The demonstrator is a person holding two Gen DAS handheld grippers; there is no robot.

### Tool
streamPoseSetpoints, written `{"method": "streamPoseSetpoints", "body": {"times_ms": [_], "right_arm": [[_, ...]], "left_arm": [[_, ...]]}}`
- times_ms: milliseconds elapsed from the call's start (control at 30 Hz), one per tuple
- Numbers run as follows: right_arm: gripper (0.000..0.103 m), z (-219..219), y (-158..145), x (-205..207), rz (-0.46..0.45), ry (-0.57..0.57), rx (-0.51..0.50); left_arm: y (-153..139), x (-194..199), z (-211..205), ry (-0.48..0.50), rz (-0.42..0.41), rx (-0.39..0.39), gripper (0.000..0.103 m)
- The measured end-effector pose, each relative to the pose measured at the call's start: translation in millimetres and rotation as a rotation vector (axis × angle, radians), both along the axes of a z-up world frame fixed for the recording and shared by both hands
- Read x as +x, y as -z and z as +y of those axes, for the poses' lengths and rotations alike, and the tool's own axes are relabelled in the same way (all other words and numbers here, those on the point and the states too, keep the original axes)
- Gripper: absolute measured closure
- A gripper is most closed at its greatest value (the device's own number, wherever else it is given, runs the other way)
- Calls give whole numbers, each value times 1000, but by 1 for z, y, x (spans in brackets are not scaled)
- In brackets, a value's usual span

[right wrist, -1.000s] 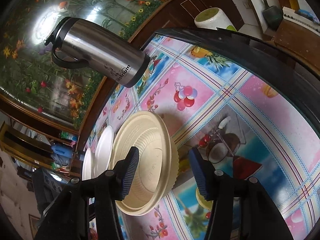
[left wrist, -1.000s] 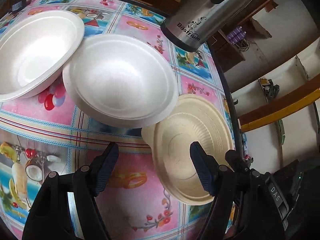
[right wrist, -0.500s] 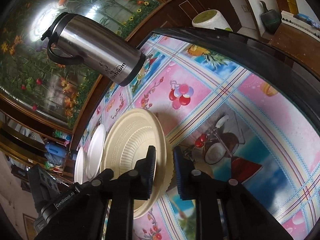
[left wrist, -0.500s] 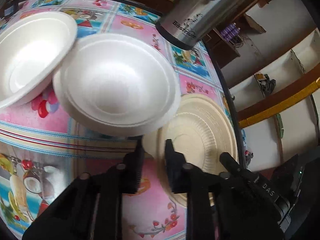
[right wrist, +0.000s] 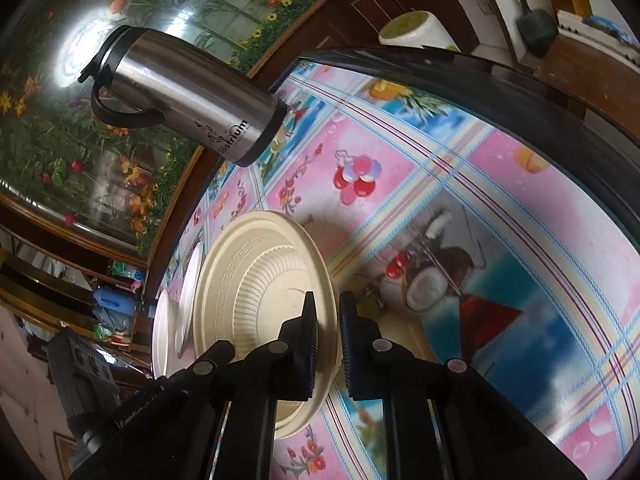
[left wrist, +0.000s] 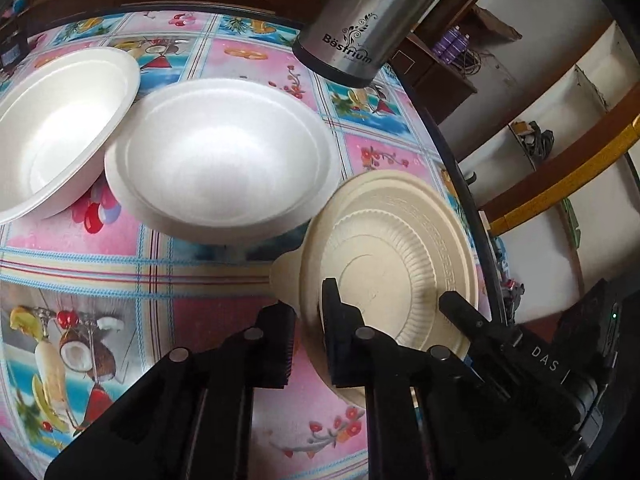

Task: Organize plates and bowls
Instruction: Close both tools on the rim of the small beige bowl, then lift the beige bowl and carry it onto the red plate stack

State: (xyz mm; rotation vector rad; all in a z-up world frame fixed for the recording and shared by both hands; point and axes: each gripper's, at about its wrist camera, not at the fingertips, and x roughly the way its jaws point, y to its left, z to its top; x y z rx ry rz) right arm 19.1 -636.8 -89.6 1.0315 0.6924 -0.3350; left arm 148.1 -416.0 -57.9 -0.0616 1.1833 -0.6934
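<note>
A cream ribbed plate [left wrist: 396, 256] lies at the table's right edge, with a cream tab sticking out beneath its left side. My left gripper [left wrist: 308, 308] is shut on the plate's near-left rim. On the opposite rim, my right gripper [right wrist: 327, 304] is shut, one finger [left wrist: 460, 312] resting on the plate's inside. In the right wrist view the same plate [right wrist: 256, 280] stands edge-on to the left of the pads. Two white foam bowls [left wrist: 224, 160] [left wrist: 56, 132] sit side by side left of the plate, the nearer one overlapping its rim.
A steel thermos jug [left wrist: 360, 20] [right wrist: 188, 92] stands at the back of the table, just behind the bowls and plate. The flowered tablecloth [left wrist: 120, 280] [right wrist: 500, 220] covers the table. Its dark edge [left wrist: 460, 176] runs close past the plate on the right.
Both grippers went from wide open to shut on opposite sides of the cream plate's rim. The left wrist has rolled a little; the bowls and jug have not moved.
</note>
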Motion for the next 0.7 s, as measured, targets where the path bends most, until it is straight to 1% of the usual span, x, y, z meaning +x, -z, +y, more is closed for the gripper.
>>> {"method": "streamPoseSetpoints", "body": {"times_ms": [233, 333, 433, 500, 633, 700], "right_arm": [[93, 20, -5, -18, -3, -1, -11], [93, 37, -4, -31, -9, -9, -13], [93, 56, -2, -43, -29, -27, 17], [94, 74, -2, -49, -38, -51, 20], [94, 112, -1, -49, -45, -123, 48], [94, 136, -5, -45, -47, -171, 48]], "left_arm": [[-5, -24, 27, 3, -13, 28, 93], [-11, -38, 46, 2, -33, 39, 93], [-20, -52, 73, -5, -63, 50, 93], [-26, -64, 99, -25, -99, 64, 93], [-31, -75, 152, -86, -122, 67, 92], [-36, -79, 188, -132, -136, 67, 92]]}}
